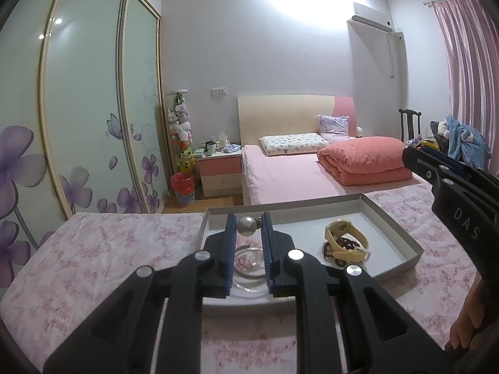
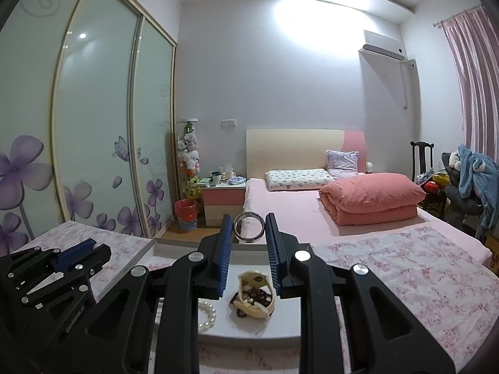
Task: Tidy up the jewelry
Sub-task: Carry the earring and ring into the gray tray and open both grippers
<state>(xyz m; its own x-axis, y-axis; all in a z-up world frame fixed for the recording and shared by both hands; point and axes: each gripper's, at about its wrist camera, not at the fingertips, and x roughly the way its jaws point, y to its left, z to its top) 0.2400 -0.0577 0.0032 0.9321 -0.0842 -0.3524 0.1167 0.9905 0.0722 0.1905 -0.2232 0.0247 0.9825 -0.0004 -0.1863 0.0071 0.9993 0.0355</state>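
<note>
The left gripper (image 1: 248,225) pinched a round silver bead on a short stud (image 1: 247,225), its stud axis running crosswise between the blue pads, above a clear glass dish (image 1: 249,268). The right gripper (image 2: 249,228) clamped a silver metal ring (image 2: 249,227), hoop upright, facing the camera. Below, in the shallow grey tray (image 2: 156,246), a yellow strap (image 2: 256,296) lay at 6 o'clock, white pearls (image 2: 208,314) at 7.
</note>
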